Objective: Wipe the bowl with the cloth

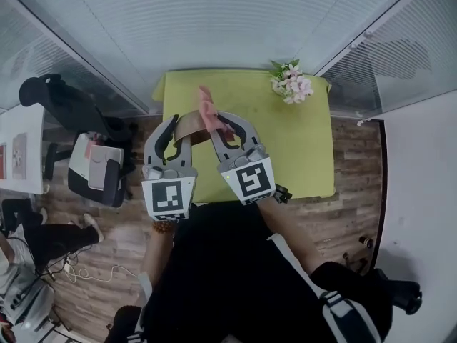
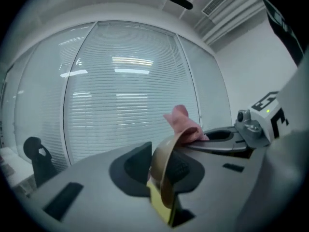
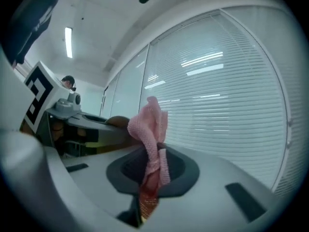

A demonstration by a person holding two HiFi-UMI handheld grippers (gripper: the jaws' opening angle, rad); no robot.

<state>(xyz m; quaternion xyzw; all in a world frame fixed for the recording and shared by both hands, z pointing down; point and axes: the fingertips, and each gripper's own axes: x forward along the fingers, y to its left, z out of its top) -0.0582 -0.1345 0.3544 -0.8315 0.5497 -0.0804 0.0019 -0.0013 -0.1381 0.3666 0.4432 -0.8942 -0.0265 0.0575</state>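
Observation:
My left gripper [image 1: 176,130] is shut on the rim of a brown bowl [image 1: 190,126], held up on edge above the yellow-green table [image 1: 303,156]. In the left gripper view the bowl [image 2: 164,170] stands edge-on between the jaws. My right gripper [image 1: 221,126] is shut on a pink cloth [image 1: 209,108], which sticks up past the jaws right beside the bowl. In the right gripper view the cloth [image 3: 152,134] is pinched between the pads and bunches above them, with the bowl [image 3: 116,121] just left of it. Both grippers are raised side by side.
A bunch of pink and white flowers [image 1: 291,83] sits at the table's far right corner. Window blinds [image 1: 228,20] run behind the table. An office chair [image 1: 100,166] stands on the wooden floor to the left.

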